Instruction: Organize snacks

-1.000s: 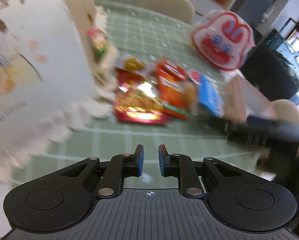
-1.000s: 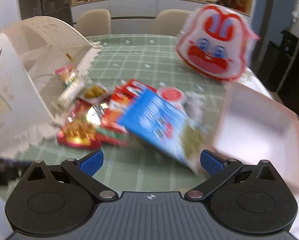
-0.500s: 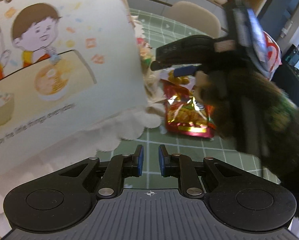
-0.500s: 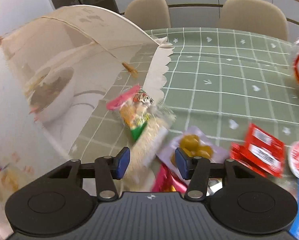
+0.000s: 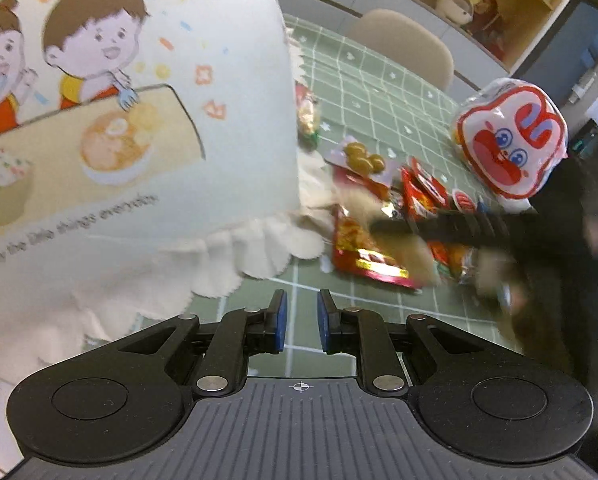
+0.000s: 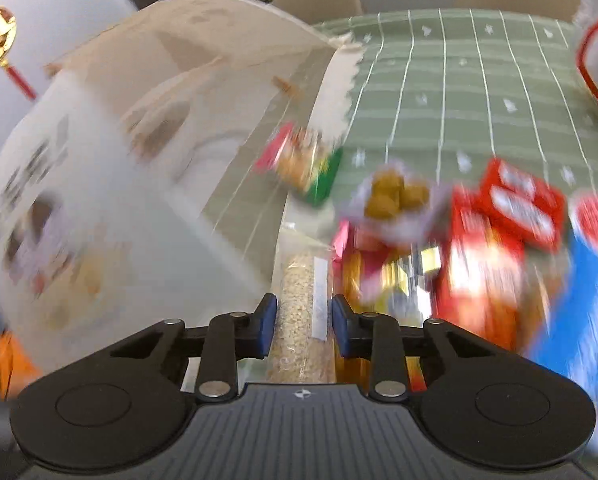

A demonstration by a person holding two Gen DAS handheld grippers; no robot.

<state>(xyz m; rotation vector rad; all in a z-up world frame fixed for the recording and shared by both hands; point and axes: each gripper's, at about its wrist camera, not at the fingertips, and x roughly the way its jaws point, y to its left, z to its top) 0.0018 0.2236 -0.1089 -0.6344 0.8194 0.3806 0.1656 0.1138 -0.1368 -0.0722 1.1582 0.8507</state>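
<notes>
Your right gripper was closing around the long clear oat bar beside the snack pile. It looked light and crumbly; pinch its middle. Your left gripper stayed nearly shut, empty.

A clear packet of pale grains lies lengthwise just beside the white food cover. Red packets, a blue packet and a green-ended one are scattered near the cover.

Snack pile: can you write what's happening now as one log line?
right tool: closing around oat bar | left tool: shut, empty | food cover: lifted
</notes>
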